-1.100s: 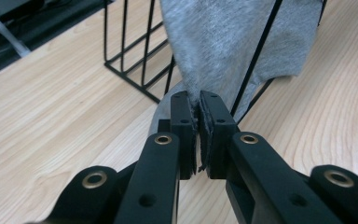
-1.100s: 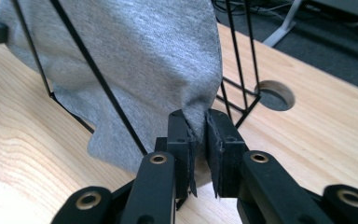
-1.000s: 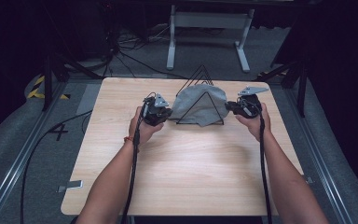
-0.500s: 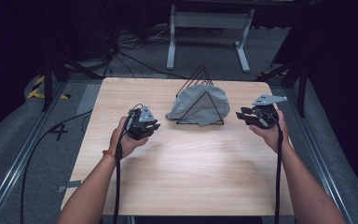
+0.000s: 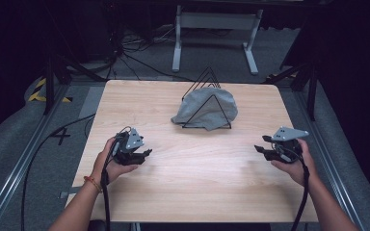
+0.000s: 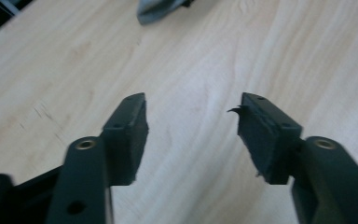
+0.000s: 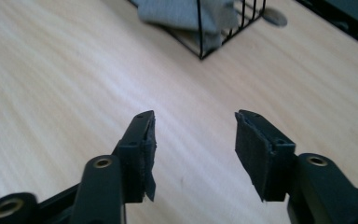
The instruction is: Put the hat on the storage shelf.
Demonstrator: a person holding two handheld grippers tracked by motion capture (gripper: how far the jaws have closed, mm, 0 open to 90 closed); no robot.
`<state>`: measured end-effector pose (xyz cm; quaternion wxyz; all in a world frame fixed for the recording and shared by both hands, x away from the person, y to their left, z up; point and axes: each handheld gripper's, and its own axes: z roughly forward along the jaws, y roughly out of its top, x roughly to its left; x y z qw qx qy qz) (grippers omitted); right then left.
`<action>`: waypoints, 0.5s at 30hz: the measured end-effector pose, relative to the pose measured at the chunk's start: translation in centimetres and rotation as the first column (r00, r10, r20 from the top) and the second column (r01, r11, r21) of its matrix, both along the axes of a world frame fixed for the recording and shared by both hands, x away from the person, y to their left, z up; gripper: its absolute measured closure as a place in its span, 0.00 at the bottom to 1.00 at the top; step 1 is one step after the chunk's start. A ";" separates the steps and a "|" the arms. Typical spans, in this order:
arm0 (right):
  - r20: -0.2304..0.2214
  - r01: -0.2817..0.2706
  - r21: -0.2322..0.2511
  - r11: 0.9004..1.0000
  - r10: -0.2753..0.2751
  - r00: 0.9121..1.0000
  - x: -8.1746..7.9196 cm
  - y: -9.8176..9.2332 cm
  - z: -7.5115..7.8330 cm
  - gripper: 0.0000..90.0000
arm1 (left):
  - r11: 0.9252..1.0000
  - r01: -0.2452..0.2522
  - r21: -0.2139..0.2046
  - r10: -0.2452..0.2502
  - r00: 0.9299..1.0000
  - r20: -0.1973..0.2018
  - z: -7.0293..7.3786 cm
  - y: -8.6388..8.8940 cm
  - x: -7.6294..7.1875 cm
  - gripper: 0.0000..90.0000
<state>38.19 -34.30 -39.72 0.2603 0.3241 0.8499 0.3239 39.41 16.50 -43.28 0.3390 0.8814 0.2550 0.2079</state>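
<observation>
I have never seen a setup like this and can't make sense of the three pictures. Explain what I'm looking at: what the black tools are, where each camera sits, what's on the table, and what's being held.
There is no robot here. A person sits at a wooden table and holds a hand tool in each hand: the left gripper and the right gripper. Each has two black jaws that open and close.

The high view looks down from above the person's side, so both forearms come in from the bottom. The other two pictures come from a small camera riding on each tool, looking out along its own jaws: the left gripper view and the right gripper view.

On the table stands a black wire rack of triangular frames, with a grey cloth draped over it. The cloth's edge also appears at the top of both gripper views.

Nothing is held: both pairs of jaws stand apart over bare wood, away from the rack.
</observation>
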 end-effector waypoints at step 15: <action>-0.133 0.167 0.150 0.974 -0.148 0.980 -5.7 -5.6 -6.8 0.34 | 0.996 -0.061 -0.072 0.040 0.966 -0.255 -3.8 3.1 -2.3 0.19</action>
